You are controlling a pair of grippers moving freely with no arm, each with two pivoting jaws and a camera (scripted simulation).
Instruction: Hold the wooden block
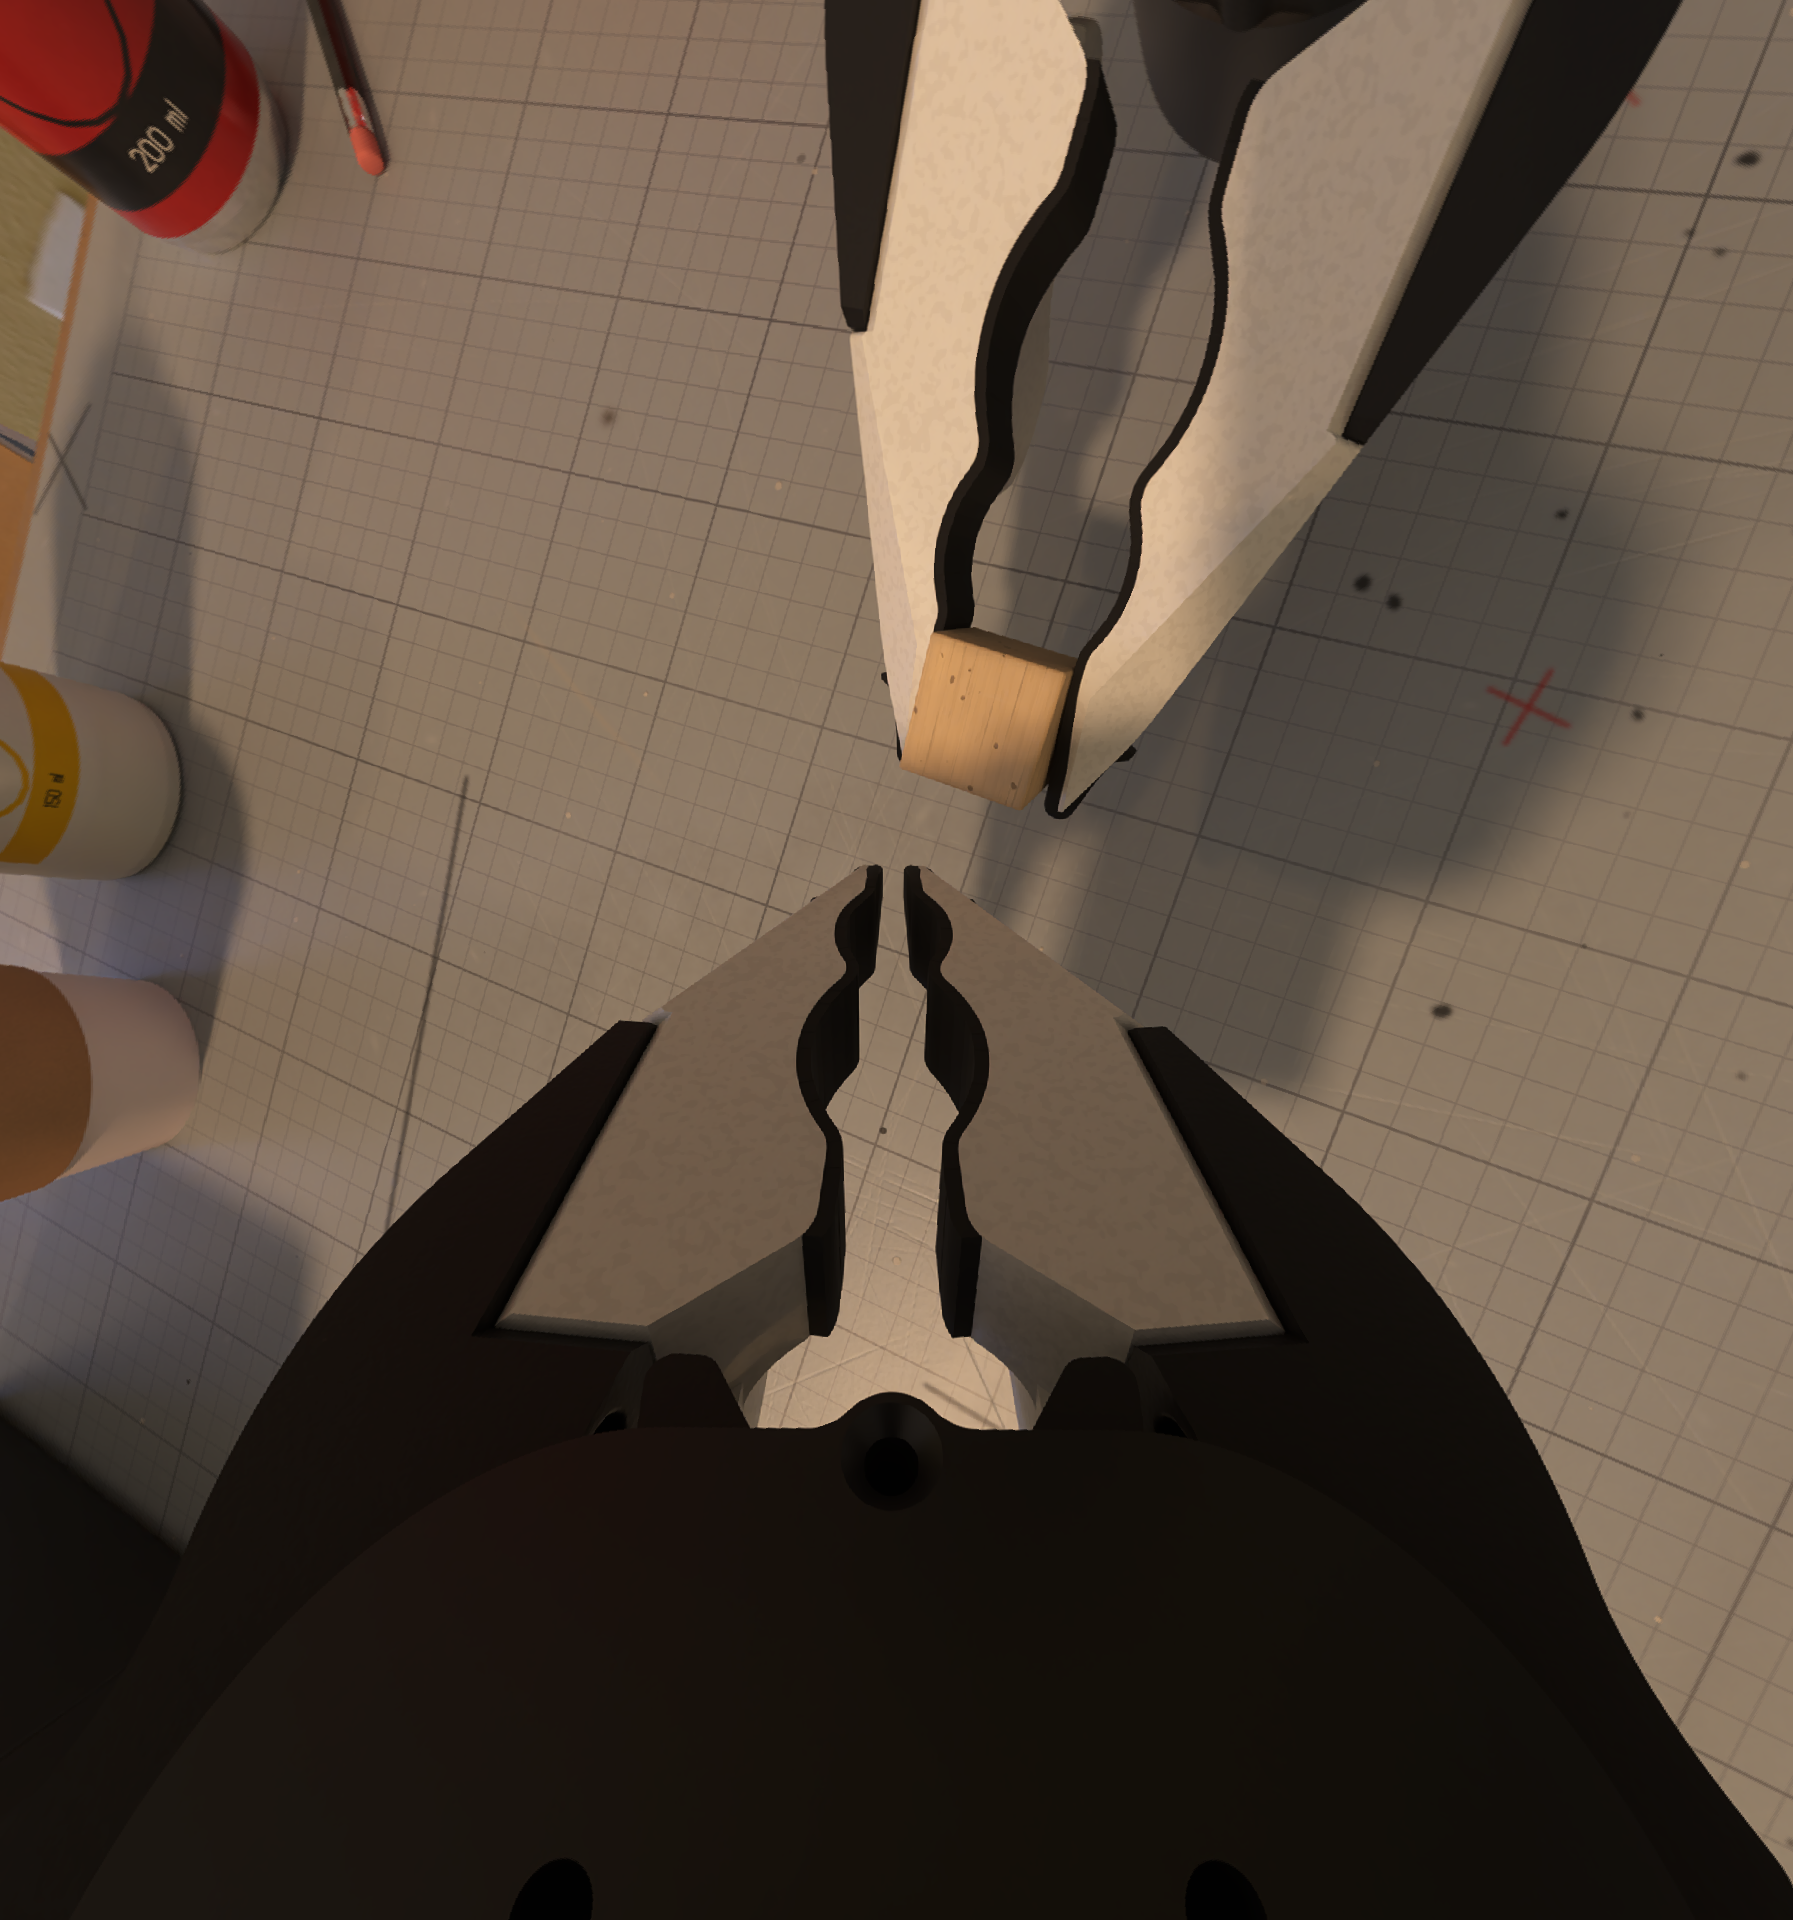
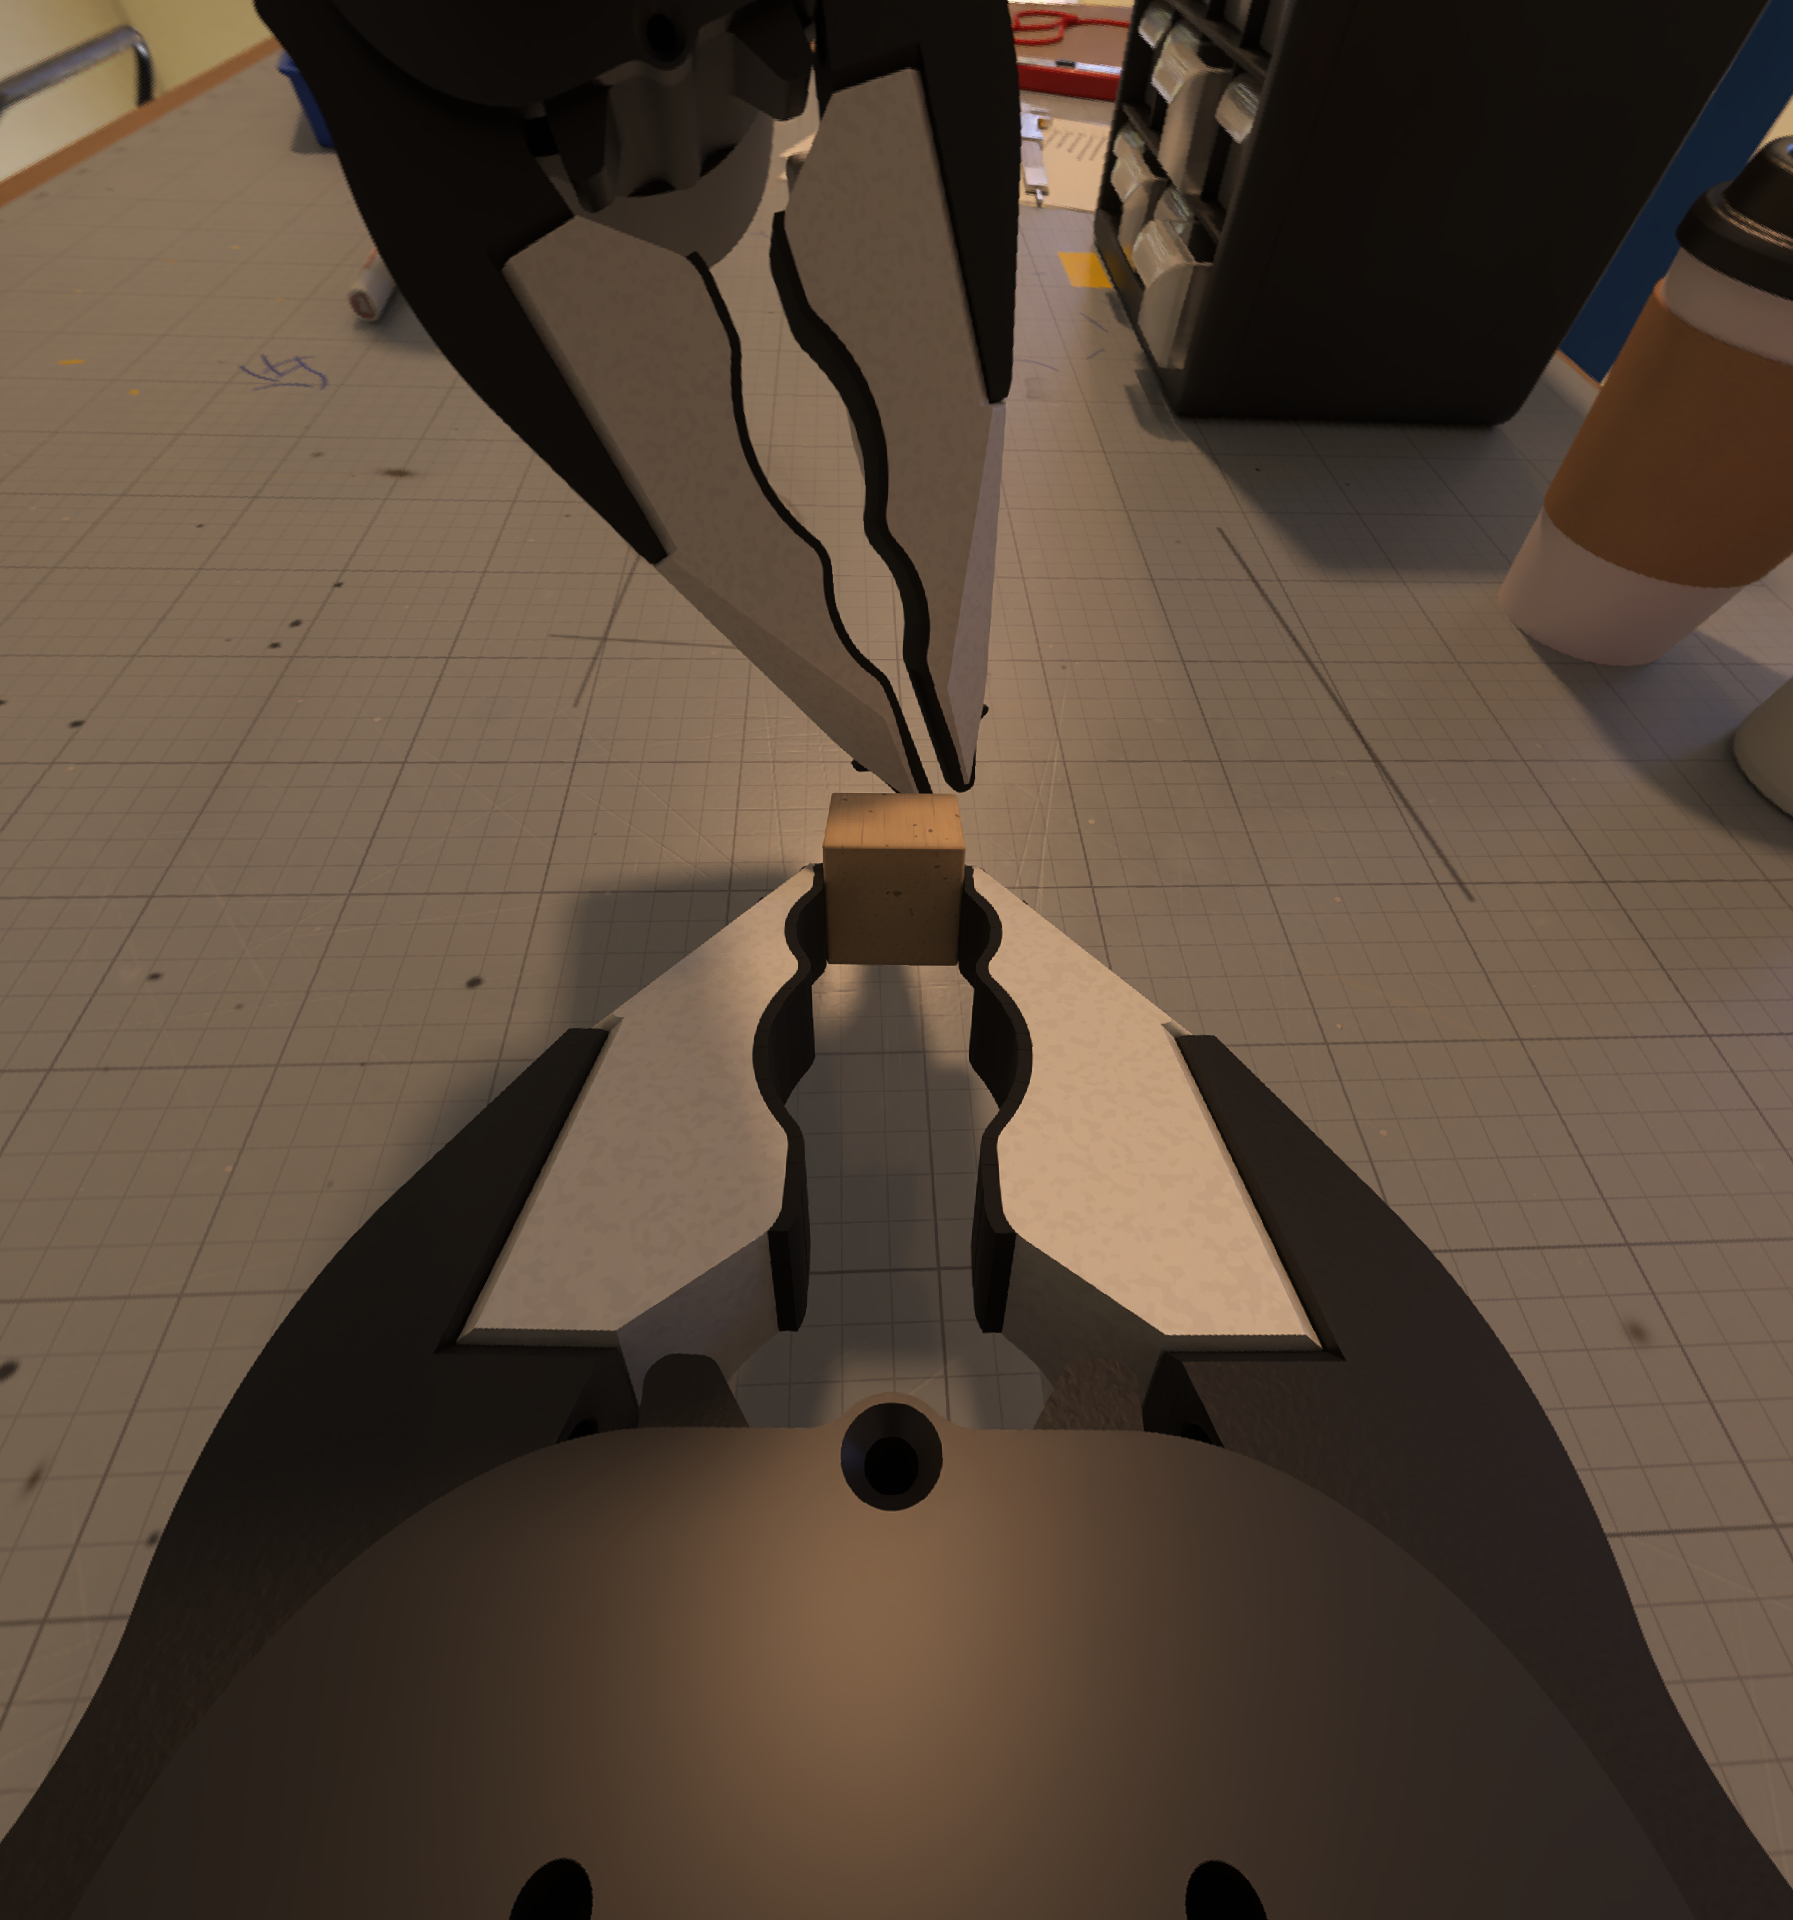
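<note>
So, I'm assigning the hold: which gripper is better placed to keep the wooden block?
Right gripper: its fingertips clamp the wooden block. The left gripper is nearly shut and empty.

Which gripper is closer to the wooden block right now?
Right. The right gripper has the wooden block clamped between its fingertips. The left gripper is shut on nothing, its tips just short of the block and not touching it.

Tan wooden block point(image 2: 893, 896), grey gridded mat point(image 2: 248, 831)
</note>
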